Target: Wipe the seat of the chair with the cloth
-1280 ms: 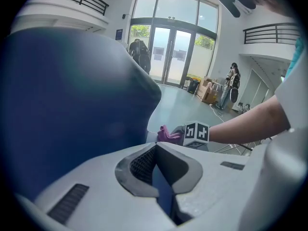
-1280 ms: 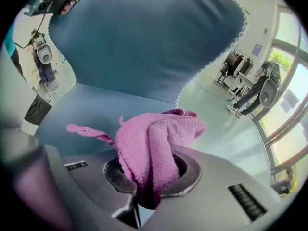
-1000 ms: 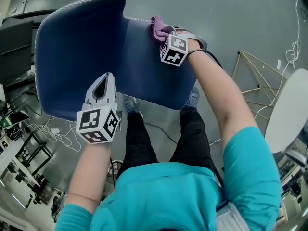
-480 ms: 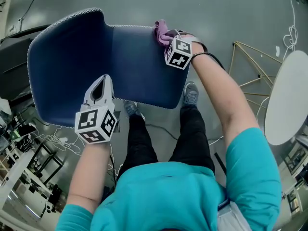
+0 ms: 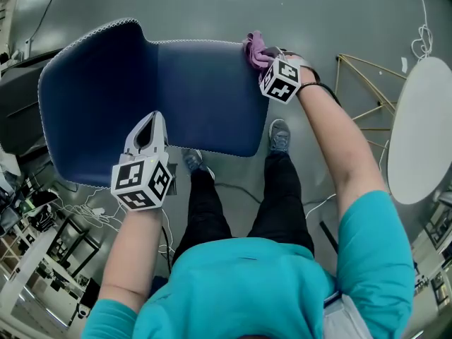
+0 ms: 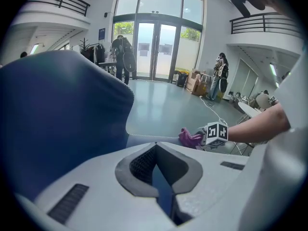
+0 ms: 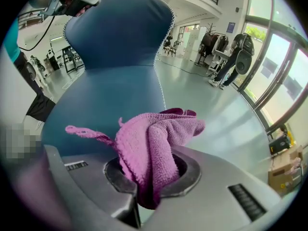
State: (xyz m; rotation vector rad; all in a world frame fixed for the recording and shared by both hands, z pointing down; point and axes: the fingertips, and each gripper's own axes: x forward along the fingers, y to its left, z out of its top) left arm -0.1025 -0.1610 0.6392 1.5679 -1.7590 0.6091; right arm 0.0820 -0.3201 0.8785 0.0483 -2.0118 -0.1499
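A blue chair [image 5: 191,97] lies tipped in front of me, its seat facing up in the head view. My right gripper [image 5: 265,56] is shut on a purple cloth [image 5: 256,48], which rests at the seat's far right corner. In the right gripper view the cloth [image 7: 154,138] bulges out of the jaws against the blue seat [image 7: 115,81]. My left gripper [image 5: 147,129] sits at the seat's near edge, and its jaws are closed on that blue rim [image 6: 161,186]. The left gripper view shows the cloth [image 6: 188,137] far across the seat.
A white round table [image 5: 420,133] and a gold wire frame [image 5: 360,97] stand to the right. Cables [image 5: 85,200] and dark furniture [image 5: 14,119] lie at the left. My shoes [image 5: 280,134] are under the seat's near edge. People stand by the distant glass doors [image 6: 122,52].
My right gripper has slid the cloth rightward along the seat's far edge to its corner. The left gripper has kept its place on the near rim.
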